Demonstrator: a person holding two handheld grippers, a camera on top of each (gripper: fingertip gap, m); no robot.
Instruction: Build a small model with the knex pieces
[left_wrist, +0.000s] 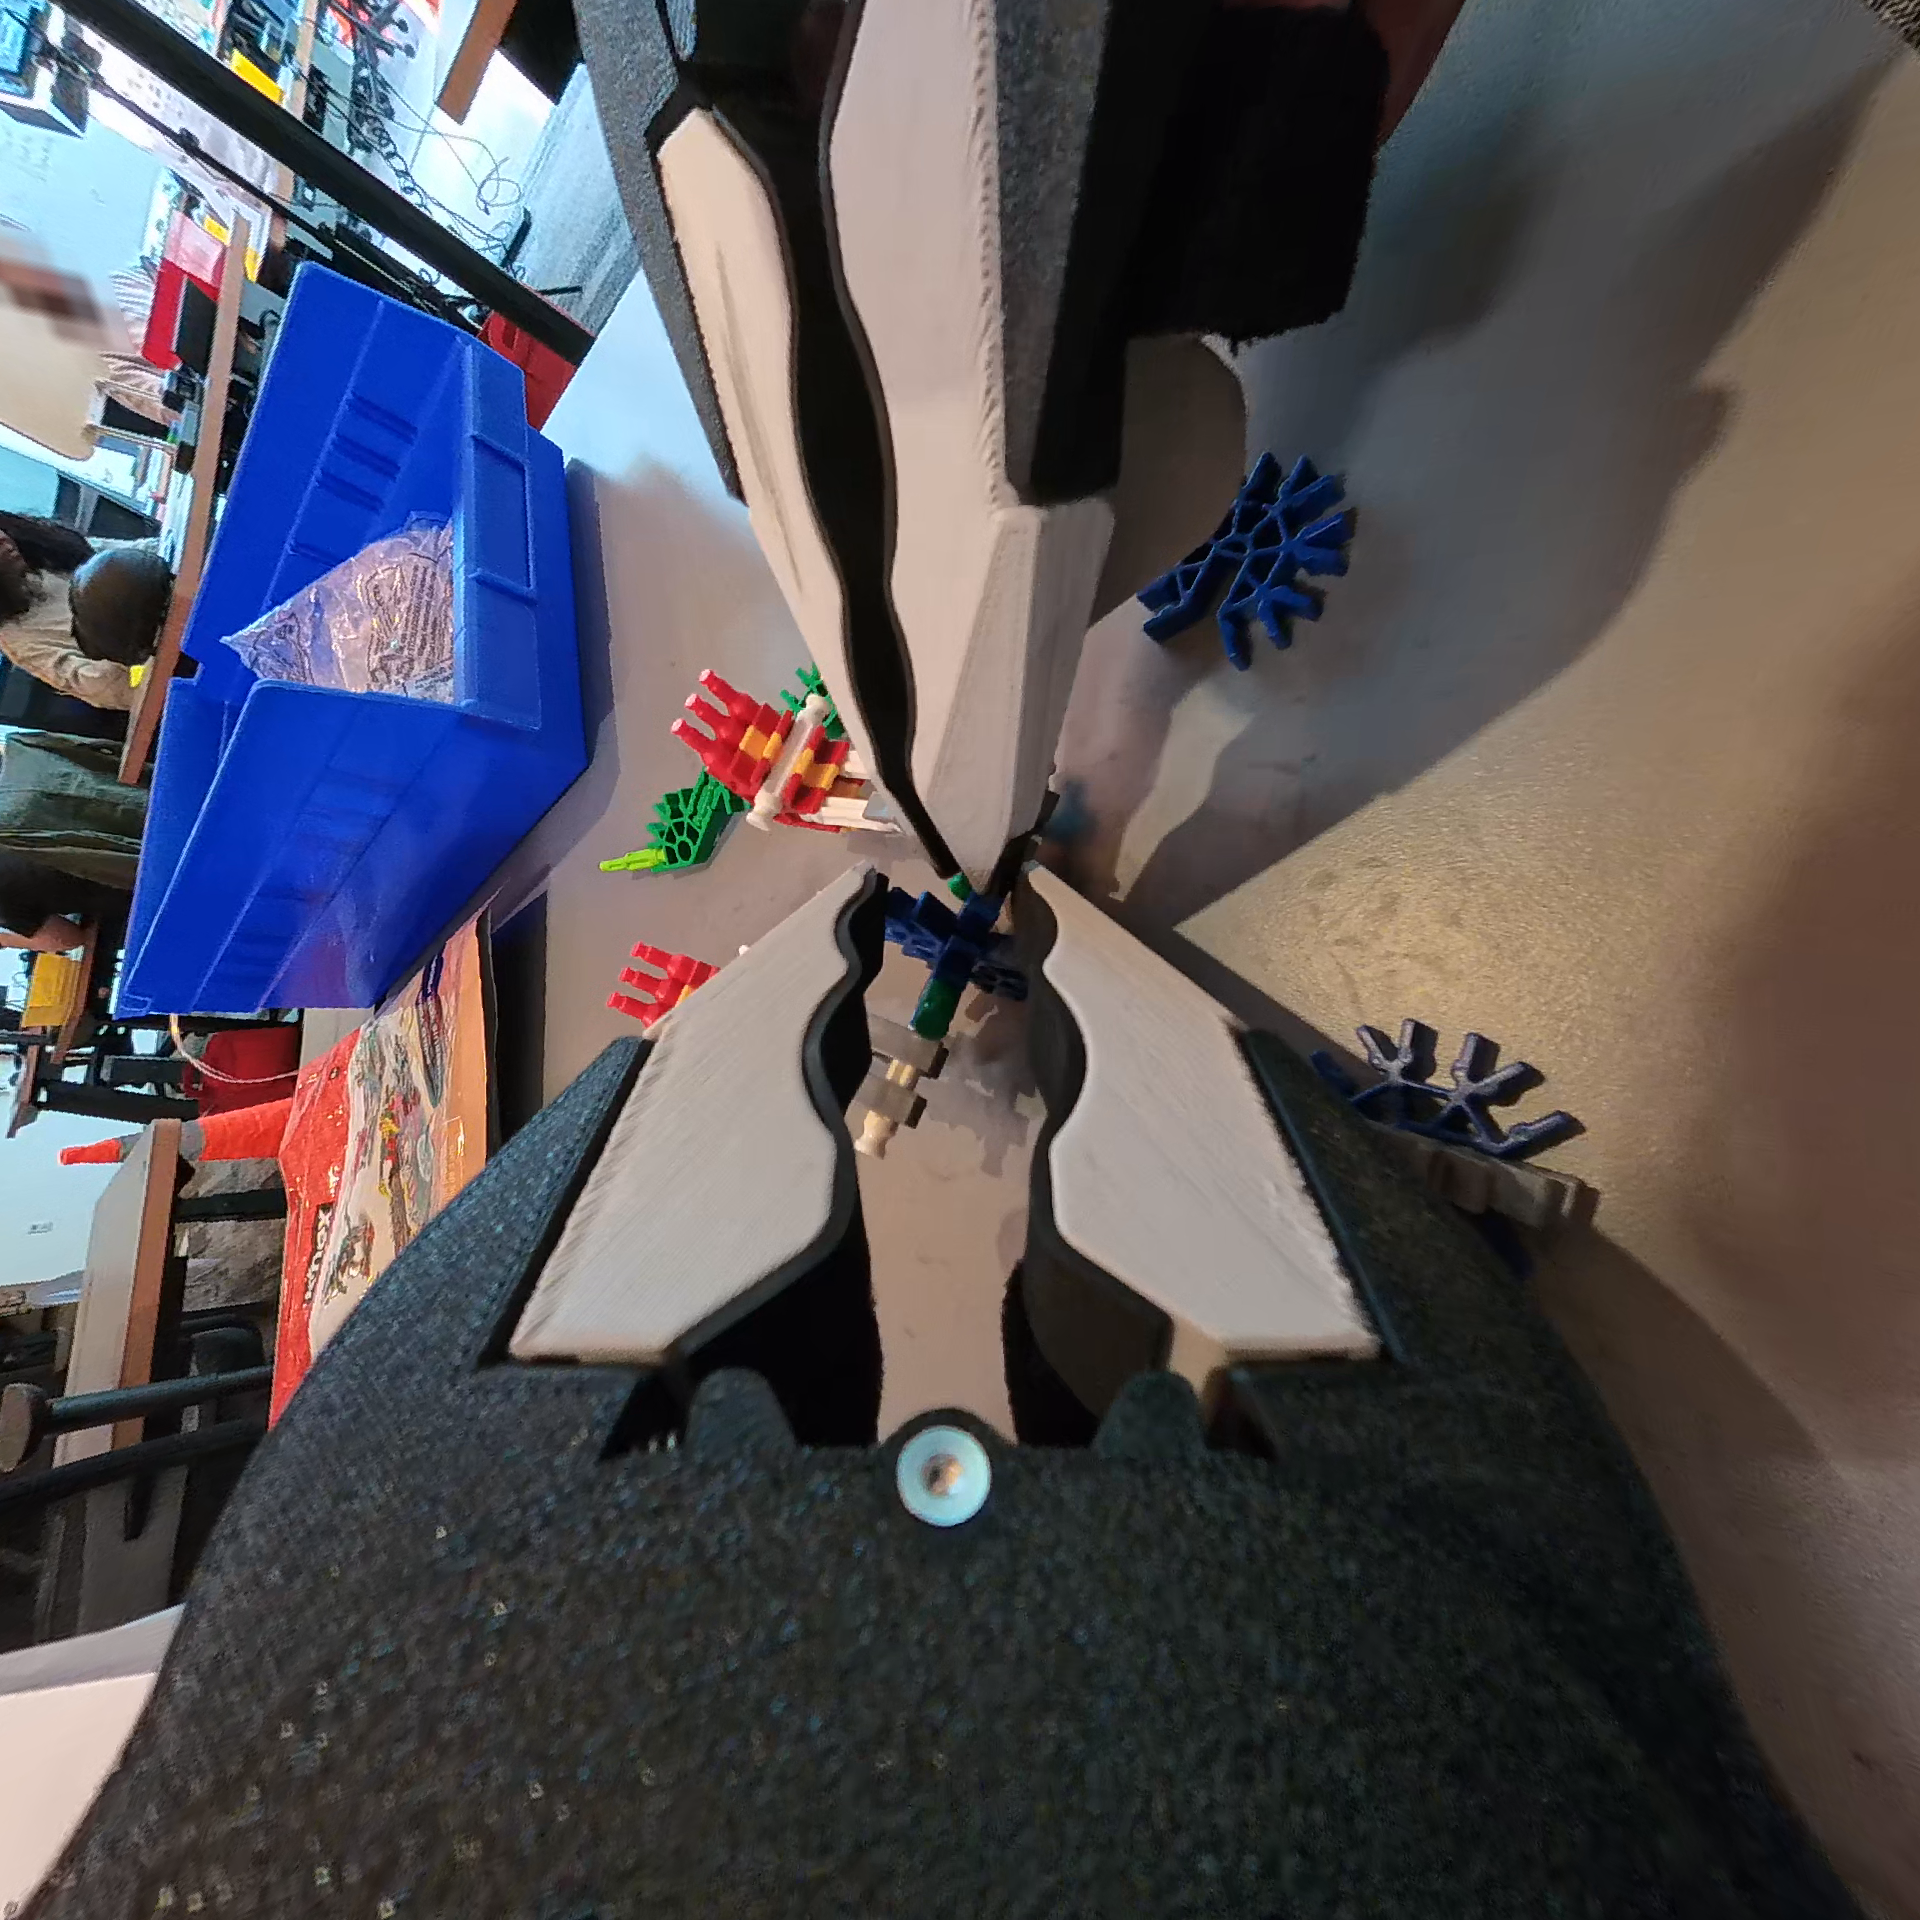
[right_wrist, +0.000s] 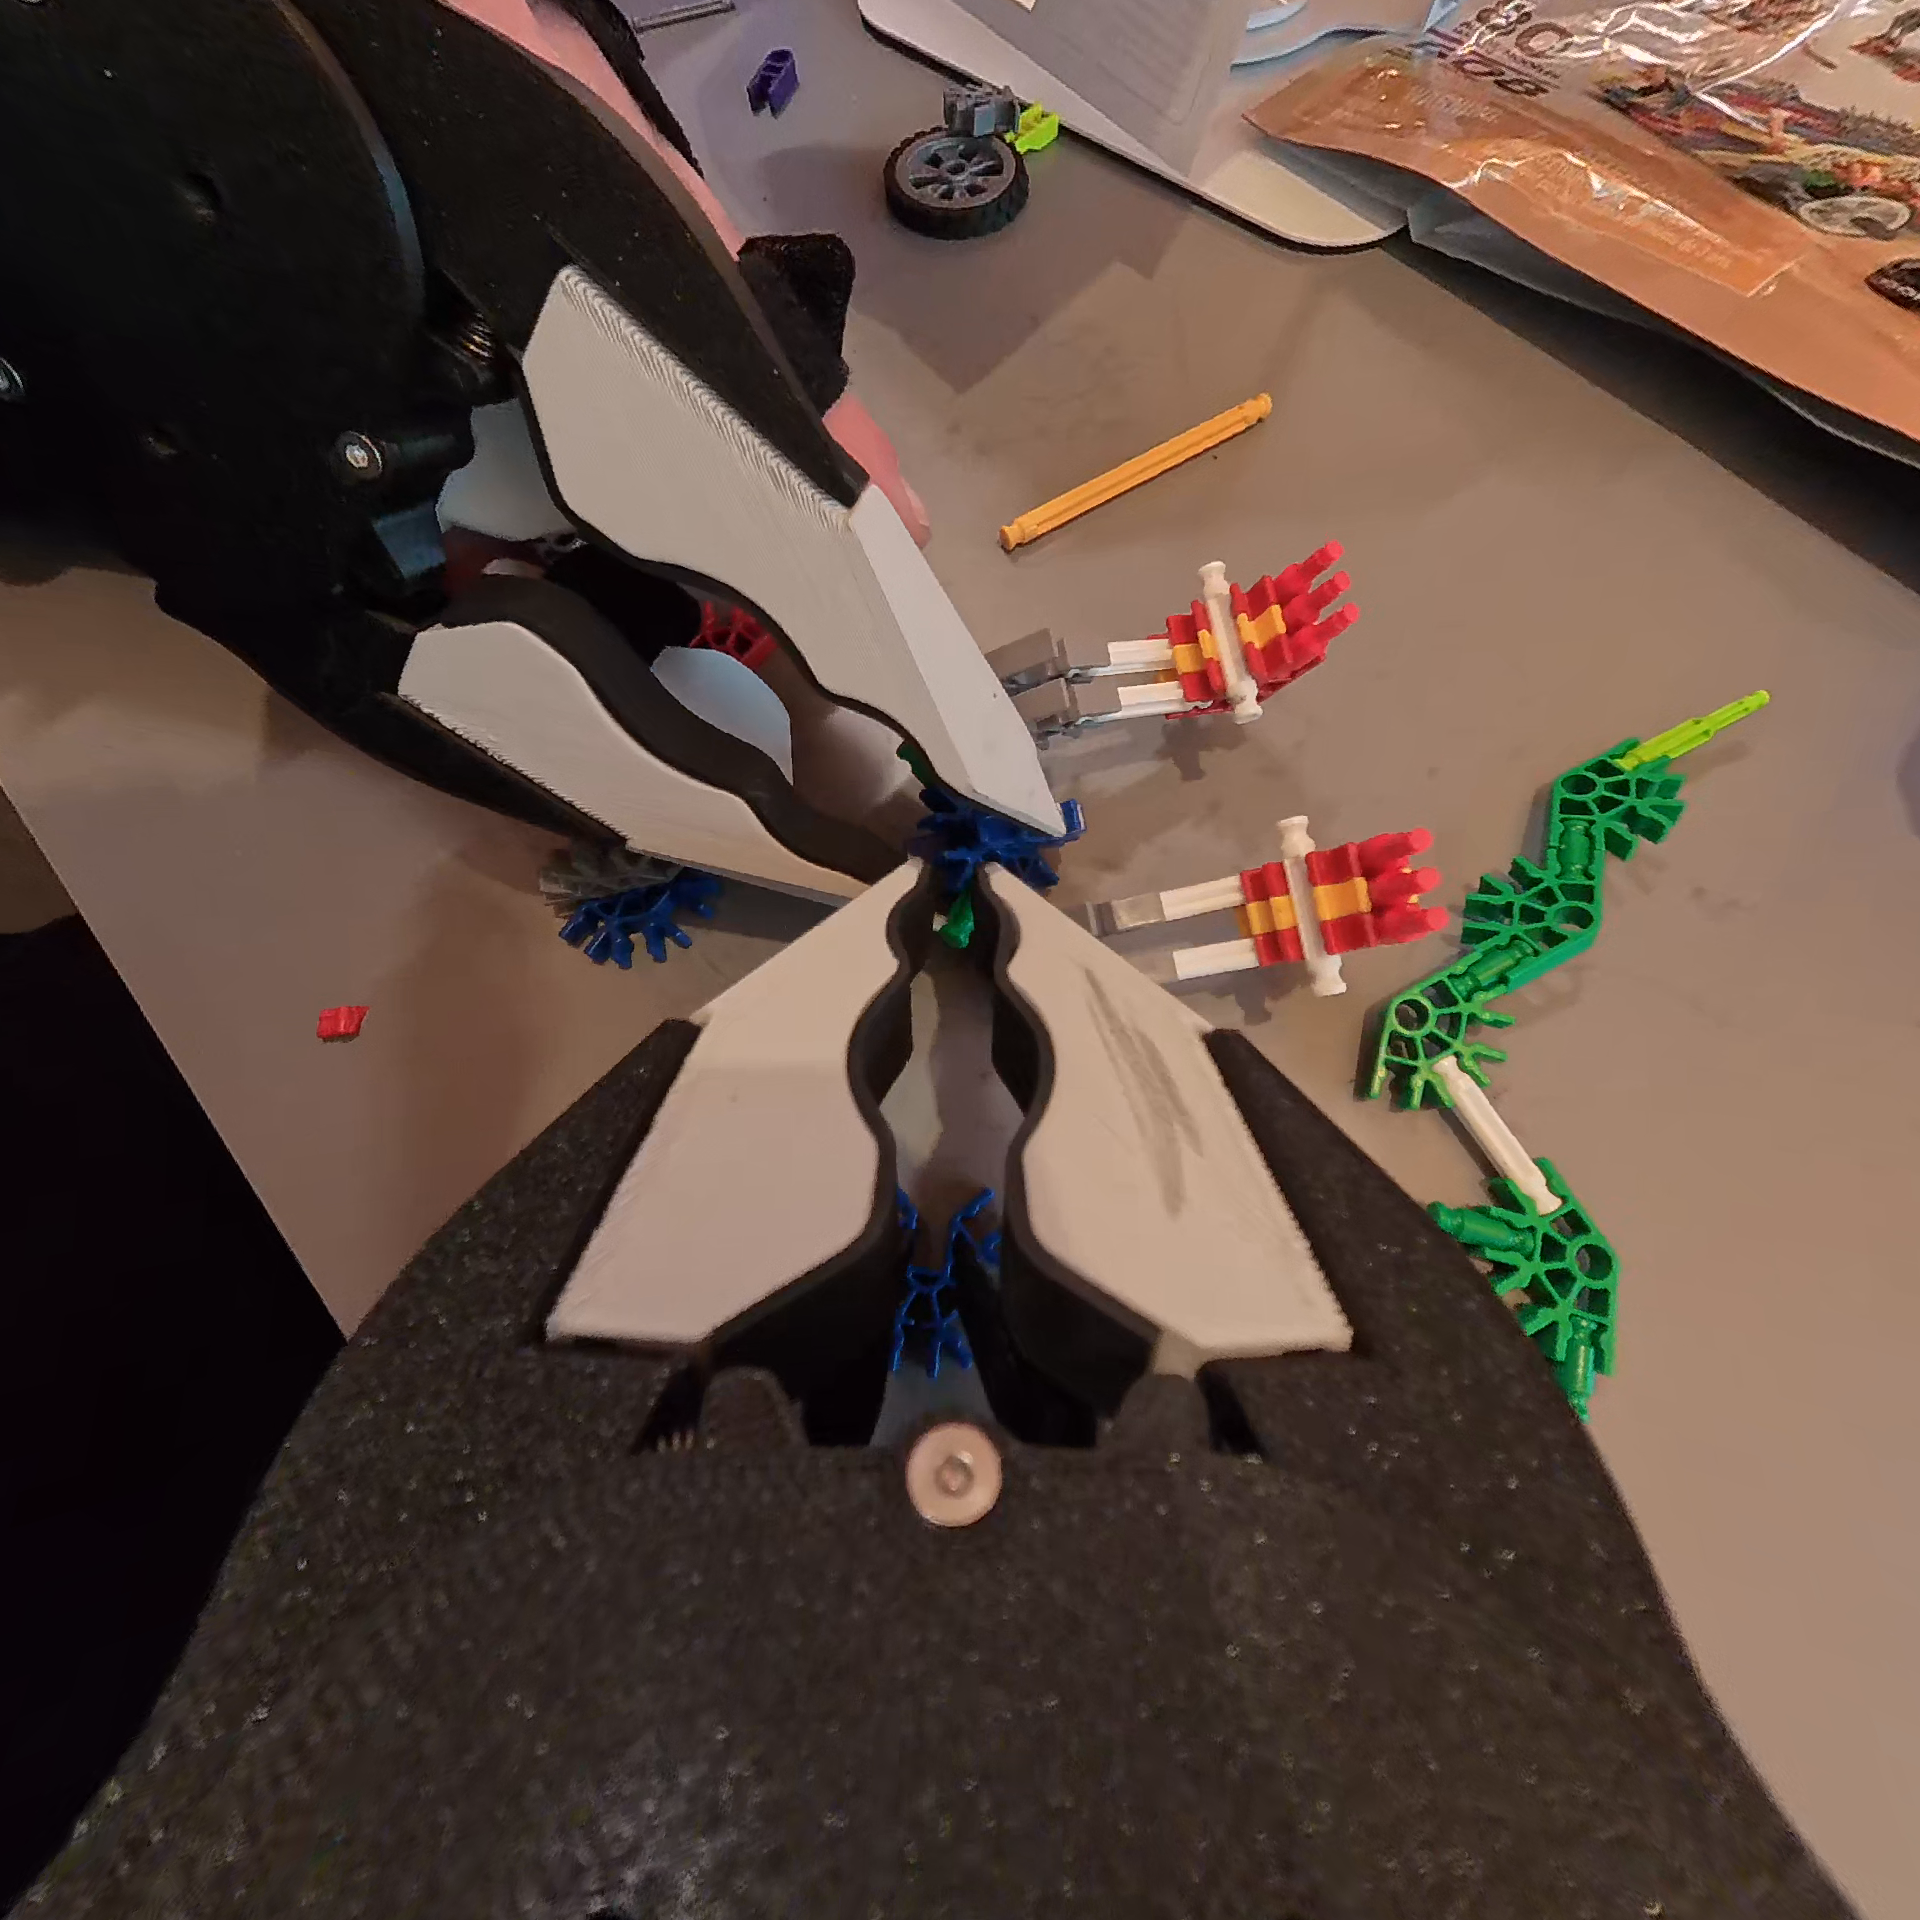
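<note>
My left gripper (left_wrist: 948, 881) is shut on a blue snowflake connector (left_wrist: 961, 935) and holds it above the grey table. A short green rod (left_wrist: 932, 1006) sticks out of the connector. My right gripper (right_wrist: 951, 881) is shut on that green rod (right_wrist: 957, 921), tip to tip with the left gripper (right_wrist: 966, 854), which comes in from the upper left with the blue connector (right_wrist: 987, 840). In the left wrist view the right gripper (left_wrist: 962, 862) reaches down from the top, its fingertips pinched together at the connector.
Two red, yellow and white assemblies (right_wrist: 1262, 644) (right_wrist: 1304, 906), a green connector chain (right_wrist: 1538, 914), a yellow rod (right_wrist: 1132, 473), a wheel (right_wrist: 956, 185) and spare blue connectors (left_wrist: 1257, 561) (left_wrist: 1455, 1101) lie on the table. A blue bin (left_wrist: 353, 644) and a printed box (left_wrist: 384, 1132) stand to the left. Only a small space, under 4 cm, lies between the two pairs of fingers. Left tips and right tips are each some 11 centimeters from the green connector chain (right_wrist: 1538, 914).
</note>
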